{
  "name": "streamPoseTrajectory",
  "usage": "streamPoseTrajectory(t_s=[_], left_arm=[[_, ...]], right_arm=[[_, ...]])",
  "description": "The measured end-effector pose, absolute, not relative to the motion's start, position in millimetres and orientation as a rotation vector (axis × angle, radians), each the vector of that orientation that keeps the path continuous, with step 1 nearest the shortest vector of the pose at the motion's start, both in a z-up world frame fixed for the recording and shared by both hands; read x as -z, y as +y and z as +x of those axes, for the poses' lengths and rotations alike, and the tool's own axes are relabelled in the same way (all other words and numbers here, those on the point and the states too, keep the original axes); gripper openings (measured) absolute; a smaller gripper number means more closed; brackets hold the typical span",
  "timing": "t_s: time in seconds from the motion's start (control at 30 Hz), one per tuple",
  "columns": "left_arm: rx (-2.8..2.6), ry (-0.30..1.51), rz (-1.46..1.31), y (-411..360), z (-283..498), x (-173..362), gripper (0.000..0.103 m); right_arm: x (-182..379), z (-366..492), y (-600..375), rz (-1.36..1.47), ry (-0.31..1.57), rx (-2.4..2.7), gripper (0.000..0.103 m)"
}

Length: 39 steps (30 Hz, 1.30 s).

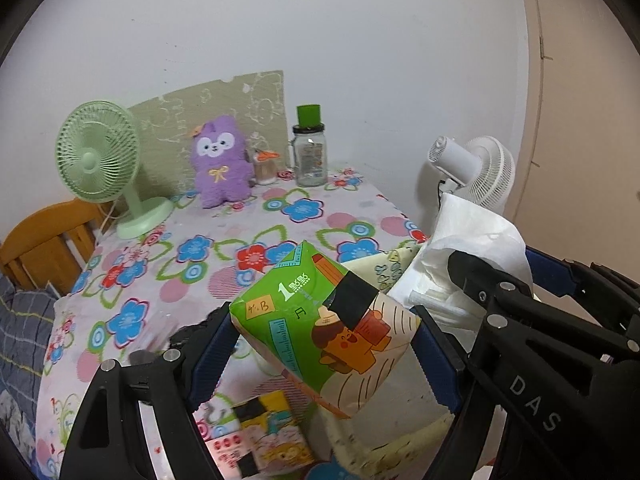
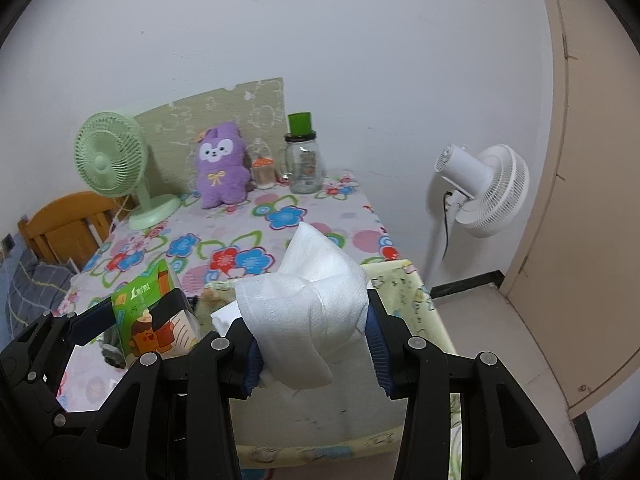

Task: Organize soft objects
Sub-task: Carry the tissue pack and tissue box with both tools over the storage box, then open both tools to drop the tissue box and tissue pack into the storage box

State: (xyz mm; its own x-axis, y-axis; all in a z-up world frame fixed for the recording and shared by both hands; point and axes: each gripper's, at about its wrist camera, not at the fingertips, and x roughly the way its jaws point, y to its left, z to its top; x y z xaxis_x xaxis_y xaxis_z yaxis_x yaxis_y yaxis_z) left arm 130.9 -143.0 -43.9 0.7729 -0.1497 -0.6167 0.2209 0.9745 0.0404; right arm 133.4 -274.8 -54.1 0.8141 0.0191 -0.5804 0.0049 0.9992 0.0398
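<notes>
The left tongs [image 1: 324, 336] stand wide and clamp a green tissue pack [image 1: 320, 320], its printed cartoon face turned toward the camera and a strip of black tape across its upper edge; both blue pads press on the pack's ends, and it hangs tilted above an open yellow fabric box [image 1: 404, 408] at about 6 o'clock in the left wrist view. Lower in that view, at roughly 7 o'clock, smaller printed tissue packs [image 1: 268, 440] lie just beside the box. The right tongs [image 2: 316, 340] stand narrower and pinch a crumpled white paper roll [image 2: 312, 312], which bulges above and below the pads and sits over the same box [image 2: 416, 300] at the near right edge of the surface [image 2: 248, 216], a table under a flowered cloth. In the right wrist view the green pack shows at 8 o'clock, close beside the white roll but apart from it. At the far edge of the surface, around 11 o'clock, stand a green desk fan [image 2: 116, 160], a purple plush toy [image 2: 220, 168] leaning on a patterned board, a small orange-topped figure [image 2: 264, 172] and a clear jar with a green cap [image 2: 304, 160]. A white floor fan [image 2: 480, 188] stands off the surface at 2 o'clock, and a wooden chair [image 2: 68, 220] at 9 o'clock.
</notes>
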Motion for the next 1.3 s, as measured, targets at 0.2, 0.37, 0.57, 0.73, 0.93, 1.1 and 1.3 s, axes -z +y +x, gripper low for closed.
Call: streamPoseTrajectory(t_s=[0.2, 0.37, 0.57, 0.73, 0.93, 1.1, 1.3], left_arm=[[0.228, 0.716, 0.140, -159, 151, 62, 0.085], [0.240, 0.739, 0.151, -167, 160, 70, 0.086], [0.255, 0.740, 0.150, -172, 167, 70, 0.086], [0.247, 0.744, 0.179, -177, 169, 72, 0.091], [0.286, 0.758, 0.207, -183, 162, 72, 0.103], [0.286, 0.767, 0.199, -182, 158, 70, 0.103], [0.286, 0.745, 0.184, -176, 148, 62, 0.103]], right_arm=[[66, 150, -291, 0.070, 0.645, 0.011, 0.047], [75, 164, -295, 0.074, 0.669, 0.014, 0.047], [82, 175, -299, 0.085, 0.692, 0.012, 0.048], [83, 178, -304, 0.121, 0.706, 0.009, 0.055], [82, 175, -303, 0.122, 0.701, 0.015, 0.075], [78, 166, -302, 0.112, 0.680, 0.034, 0.085], [70, 153, -298, 0.112, 0.658, 0.037, 0.090]])
